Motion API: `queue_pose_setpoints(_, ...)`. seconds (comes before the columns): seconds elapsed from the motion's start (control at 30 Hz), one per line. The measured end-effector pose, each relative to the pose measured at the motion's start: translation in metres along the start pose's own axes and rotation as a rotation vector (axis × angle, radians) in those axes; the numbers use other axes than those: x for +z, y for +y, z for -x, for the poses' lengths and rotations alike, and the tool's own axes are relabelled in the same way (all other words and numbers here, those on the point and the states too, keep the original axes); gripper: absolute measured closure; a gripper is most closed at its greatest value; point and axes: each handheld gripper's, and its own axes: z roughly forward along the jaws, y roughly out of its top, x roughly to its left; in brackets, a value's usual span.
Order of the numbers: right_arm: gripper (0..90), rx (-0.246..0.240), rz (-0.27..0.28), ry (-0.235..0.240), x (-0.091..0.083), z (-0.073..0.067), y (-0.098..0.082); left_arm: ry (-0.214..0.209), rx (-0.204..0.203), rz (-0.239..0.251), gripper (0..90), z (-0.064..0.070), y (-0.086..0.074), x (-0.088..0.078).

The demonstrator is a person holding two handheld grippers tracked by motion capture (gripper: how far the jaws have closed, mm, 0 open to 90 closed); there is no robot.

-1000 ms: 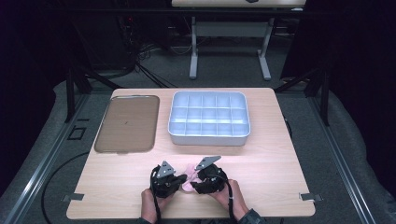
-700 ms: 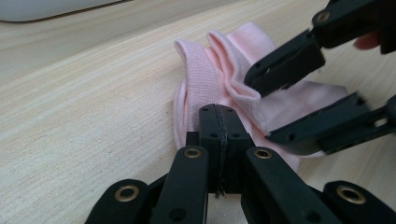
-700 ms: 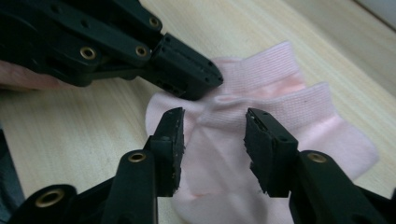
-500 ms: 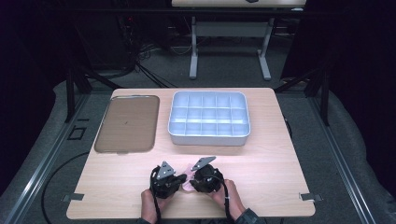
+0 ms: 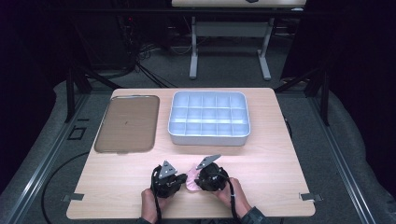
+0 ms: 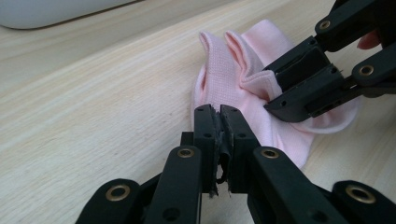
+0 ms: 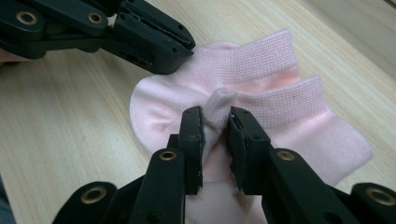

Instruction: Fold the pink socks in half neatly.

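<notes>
On the pale wood-grain table [image 5: 280, 154], near its front edge, a soft pink knit sock [image 7: 261, 93] lies between both tools. The left hand-held gripper [image 6: 219, 122] is clamped nearly flat on its edge; the right hand-held gripper [image 7: 215, 121], jaws just closing, pinches a raised fold. This looks like the gripping step; next likely calls for pulling apart or lifting together.

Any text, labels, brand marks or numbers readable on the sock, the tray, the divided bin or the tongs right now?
None: no readable text on the pink sock, brown tray, divided bin, or either tongs, left and right.
</notes>
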Motion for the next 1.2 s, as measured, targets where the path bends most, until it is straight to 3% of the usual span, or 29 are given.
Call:
queue_pose_setpoints(0.13,75.5,0.000,-0.007,0.006,-0.004,0.007,-0.003,-0.002,0.017,-0.016,85.6,0.002,0.001,0.006)
queue_pose_setpoints(0.43,68.1,0.001,-0.016,0.021,-0.007,0.008,-0.003,-0.008,0.002,-0.008,86.2,0.002,0.001,0.009)
queue_pose_setpoints(0.53,70.0,0.015,0.000,0.023,-0.009,0.008,-0.003,-0.002,0.006,-0.009,86.6,0.003,0.001,0.009)
queue_pose_setpoints(0.77,83.7,0.015,0.007,0.000,-0.009,0.005,-0.003,0.010,0.011,-0.011,88.5,0.004,0.001,0.009)
queue_pose_setpoints(0.93,84.0,0.014,0.048,0.001,-0.017,0.003,-0.001,0.015,0.011,-0.010,89.0,0.004,0.001,0.009)
queue_pose_setpoints(1.2,83.9,-0.029,0.104,0.010,-0.021,-0.007,0.007,0.025,0.022,-0.009,89.0,0.005,0.001,0.010)
